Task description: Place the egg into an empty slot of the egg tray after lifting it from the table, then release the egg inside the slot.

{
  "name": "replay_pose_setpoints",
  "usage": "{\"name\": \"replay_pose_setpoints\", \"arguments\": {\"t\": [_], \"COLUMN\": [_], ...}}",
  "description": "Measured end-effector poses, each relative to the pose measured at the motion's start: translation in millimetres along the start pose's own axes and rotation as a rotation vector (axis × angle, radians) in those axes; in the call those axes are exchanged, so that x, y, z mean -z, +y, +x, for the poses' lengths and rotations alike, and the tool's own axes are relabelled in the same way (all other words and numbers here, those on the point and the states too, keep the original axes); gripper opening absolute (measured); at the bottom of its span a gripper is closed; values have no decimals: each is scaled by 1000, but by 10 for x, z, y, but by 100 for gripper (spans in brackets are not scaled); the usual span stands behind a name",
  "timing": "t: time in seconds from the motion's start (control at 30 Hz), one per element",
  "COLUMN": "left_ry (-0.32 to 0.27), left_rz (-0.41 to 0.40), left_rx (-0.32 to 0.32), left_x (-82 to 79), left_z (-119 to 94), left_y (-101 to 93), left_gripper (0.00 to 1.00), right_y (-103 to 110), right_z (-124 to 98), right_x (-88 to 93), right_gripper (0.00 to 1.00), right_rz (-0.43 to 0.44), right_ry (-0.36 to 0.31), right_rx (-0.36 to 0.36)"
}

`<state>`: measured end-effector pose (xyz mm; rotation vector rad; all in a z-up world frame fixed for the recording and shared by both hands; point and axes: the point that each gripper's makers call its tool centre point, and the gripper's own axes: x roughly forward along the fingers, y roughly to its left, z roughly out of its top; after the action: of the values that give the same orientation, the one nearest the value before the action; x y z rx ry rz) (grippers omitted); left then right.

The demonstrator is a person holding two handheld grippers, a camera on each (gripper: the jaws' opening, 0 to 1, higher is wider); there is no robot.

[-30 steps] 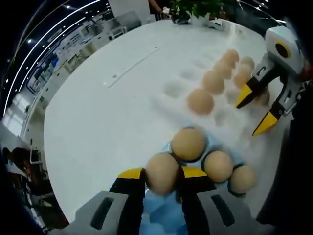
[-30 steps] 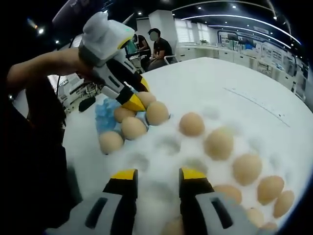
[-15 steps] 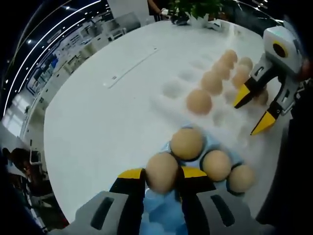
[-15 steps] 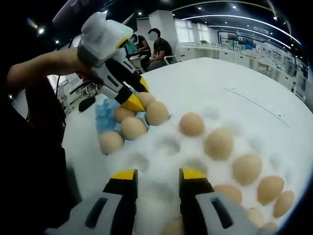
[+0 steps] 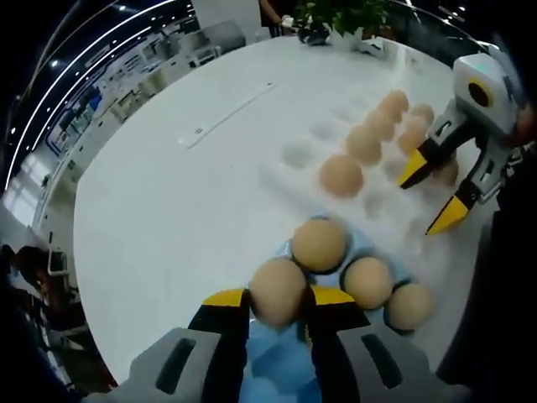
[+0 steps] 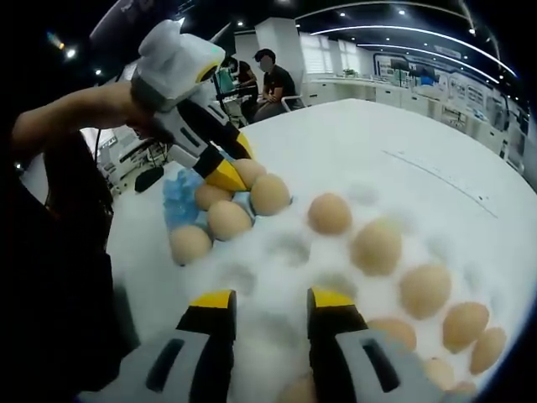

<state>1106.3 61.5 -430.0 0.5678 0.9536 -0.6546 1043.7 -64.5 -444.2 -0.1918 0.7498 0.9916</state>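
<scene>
Here, in the left gripper view, the left gripper has its two yellow-tipped jaws closed on a brown egg, which sits between them above a crumpled blue cloth. Just beyond the held egg, three more eggs lie on that cloth: one ahead, one to the right, and a further one at the cloth's edge. Past these, the white egg tray rests on the round white table; a lone tray egg fills the near slot, with empty cups around it and a row of eggs farther back. The right gripper hangs over the tray's right side, jaws spread apart with nothing between them. A potted plant stands at the far table edge.

In the right gripper view, the right gripper shows its jaws parted over empty tray cups. The left gripper reaches in from the upper left, held by a person's hand, its tips around the egg at the cluster on the blue cloth. Seated people are visible behind the table.
</scene>
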Motion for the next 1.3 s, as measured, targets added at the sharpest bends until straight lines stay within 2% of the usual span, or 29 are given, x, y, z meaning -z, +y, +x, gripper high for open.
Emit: {"name": "replay_pose_setpoints", "arguments": {"t": [0.57, 0.93, 1.03, 1.17, 1.3], "left_ry": [-5, -37, -62, -86, -134], "left_rz": [-37, -51, -74, -97, -132], "left_rx": [15, 14, 25, 21, 44], "left_x": [20, 13, -4, -24, -86], "left_z": [-44, -153, -188, -229, -291], "left_y": [-26, -37, -70, -84, -158], "left_gripper": [25, 37, 39, 49, 49], "right_y": [-7, -11, -14, -12, -11], "right_z": [3, 16, 21, 30, 31], "right_x": [-2, -7, -8, -9, -9], "right_gripper": [35, 36, 36, 36, 37], "right_rz": [-2, -3, -4, -2, -2], "right_ry": [-3, -2, -2, -1, 0], "right_rx": [0, 5, 6, 7, 8]}}
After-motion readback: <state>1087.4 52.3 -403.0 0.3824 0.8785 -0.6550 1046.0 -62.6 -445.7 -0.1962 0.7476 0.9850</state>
